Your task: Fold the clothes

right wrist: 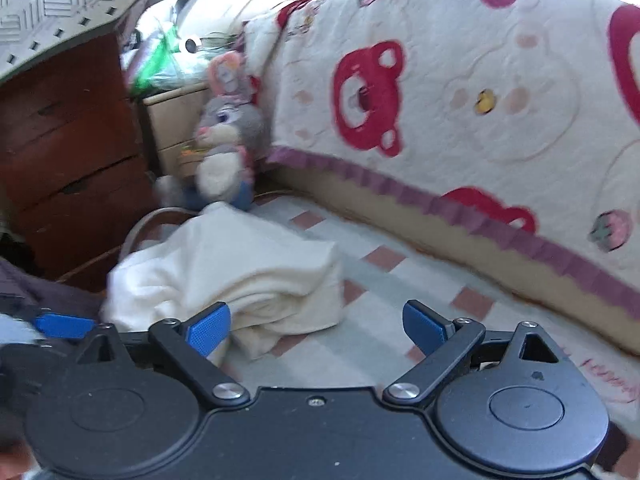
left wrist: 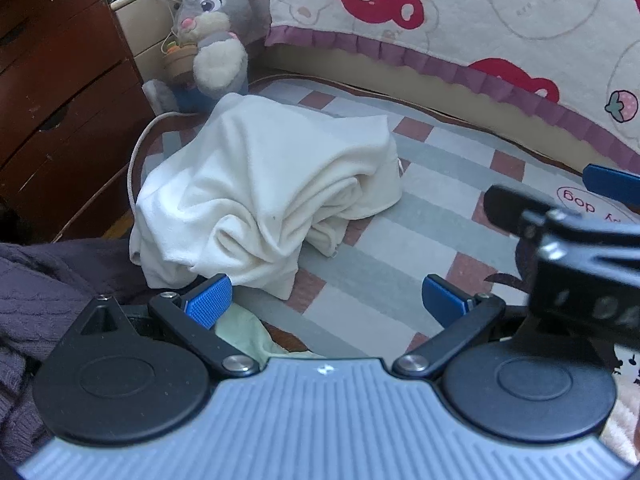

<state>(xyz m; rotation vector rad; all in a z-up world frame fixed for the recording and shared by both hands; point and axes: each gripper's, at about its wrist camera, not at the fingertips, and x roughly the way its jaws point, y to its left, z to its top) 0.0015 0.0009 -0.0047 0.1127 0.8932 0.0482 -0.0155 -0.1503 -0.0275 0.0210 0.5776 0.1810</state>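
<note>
The cream garment (left wrist: 260,196) lies in a loose, bunched heap on the checked mat (left wrist: 420,208). Both the left hand-held gripper (left wrist: 326,300) and right hand-held gripper (right wrist: 316,326) are spread, holding nothing. Pinching several bunched layers together could drag the whole heap instead of freeing 1 edge.

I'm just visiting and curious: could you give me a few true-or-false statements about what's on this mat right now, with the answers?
1. The cream garment lies crumpled in a heap. True.
2. The left claw grips the garment. False: it is open and holds nothing.
3. A plush rabbit sits behind the garment. True.
4. The right claw is shut. False: its jaws stand wide apart.
5. The checked mat is plain blue. False: grey, white and reddish squares.
</note>
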